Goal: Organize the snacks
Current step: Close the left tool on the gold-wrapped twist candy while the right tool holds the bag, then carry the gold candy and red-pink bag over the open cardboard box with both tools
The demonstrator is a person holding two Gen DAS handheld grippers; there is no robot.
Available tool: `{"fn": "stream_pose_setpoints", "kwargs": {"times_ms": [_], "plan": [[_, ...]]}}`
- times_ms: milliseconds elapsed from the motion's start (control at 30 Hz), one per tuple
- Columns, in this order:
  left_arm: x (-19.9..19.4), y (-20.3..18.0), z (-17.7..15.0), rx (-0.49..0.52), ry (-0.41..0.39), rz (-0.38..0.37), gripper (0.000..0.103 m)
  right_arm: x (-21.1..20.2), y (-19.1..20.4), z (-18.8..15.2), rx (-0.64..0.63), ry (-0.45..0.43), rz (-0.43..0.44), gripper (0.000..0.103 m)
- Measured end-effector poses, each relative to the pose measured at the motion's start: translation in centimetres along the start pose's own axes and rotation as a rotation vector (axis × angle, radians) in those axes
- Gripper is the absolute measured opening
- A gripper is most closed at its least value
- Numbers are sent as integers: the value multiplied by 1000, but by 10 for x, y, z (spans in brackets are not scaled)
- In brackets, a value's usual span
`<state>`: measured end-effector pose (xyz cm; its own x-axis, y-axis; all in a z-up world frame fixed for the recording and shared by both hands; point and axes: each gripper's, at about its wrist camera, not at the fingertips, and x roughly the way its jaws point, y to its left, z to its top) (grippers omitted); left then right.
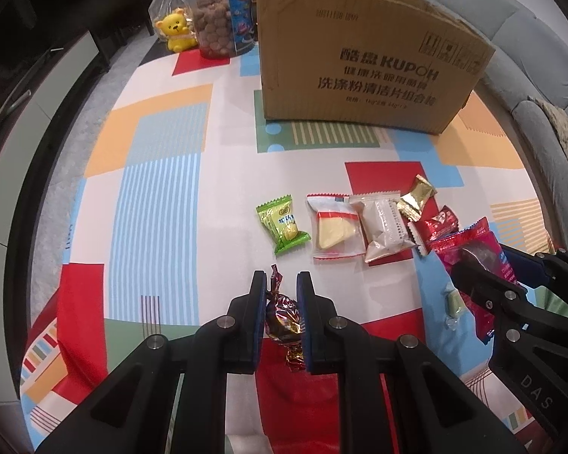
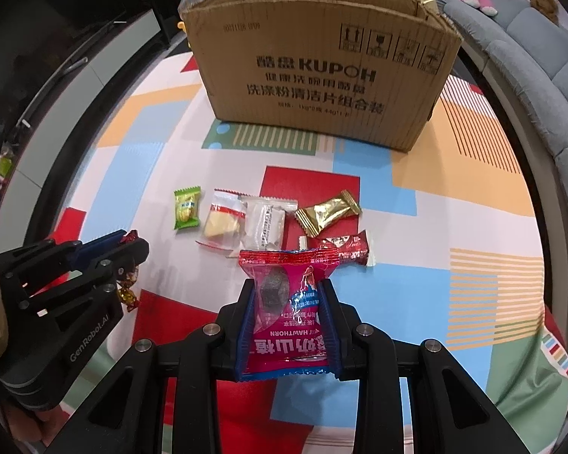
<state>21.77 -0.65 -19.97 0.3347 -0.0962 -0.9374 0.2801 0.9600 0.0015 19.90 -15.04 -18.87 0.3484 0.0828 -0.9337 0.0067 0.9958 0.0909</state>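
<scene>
On the far left of the counter [image 1: 163, 196], which is covered in a cloth of red, blue, orange and green blocks, stands a small yellow plastic bear figure [image 1: 175, 29], and just beside it a clear cylindrical tub of brown round snacks [image 1: 216, 19]. Nearer the front, the left tool [image 1: 280, 304] has its two blue-padded fingers clamped on a twist-wrapped candy in shiny brown and gold foil [image 1: 282, 316]; the candy's twisted ends stick out above and below the pads. From the right wrist view the same tool [image 2: 130, 244] sits at the left edge with the candy [image 2: 128, 295] hanging from it.

Further in, a row of snacks lies flat on the cloth: a green packet with yellow print [image 2: 187, 208], then a clear packet with a red stripe and a pale yellow wedge inside [image 2: 223, 221], touching a clear-and-white packet [image 2: 264, 223], then a gold foil packet [image 2: 327, 212] and a dark red wrapped bar [image 2: 340, 247] just below it.

Behind the row stands a large brown cardboard box printed KUPOH [image 2: 322, 75], open at the top.

In front of the row, the right tool [image 2: 287, 310] is closed on a magenta plastic hawthorn snack packet [image 2: 287, 325], held above the counter.

A grey sofa [image 2: 549, 87] curves along the right.
</scene>
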Motion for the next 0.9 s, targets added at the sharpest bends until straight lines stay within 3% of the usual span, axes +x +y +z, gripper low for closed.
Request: {"fn": "stream_pose_setpoints", "kwargs": {"times_ms": [900], "plan": [[-62, -14, 32, -5, -120, 23, 17, -61, -9, 22, 3, -153, -5, 33]]}}
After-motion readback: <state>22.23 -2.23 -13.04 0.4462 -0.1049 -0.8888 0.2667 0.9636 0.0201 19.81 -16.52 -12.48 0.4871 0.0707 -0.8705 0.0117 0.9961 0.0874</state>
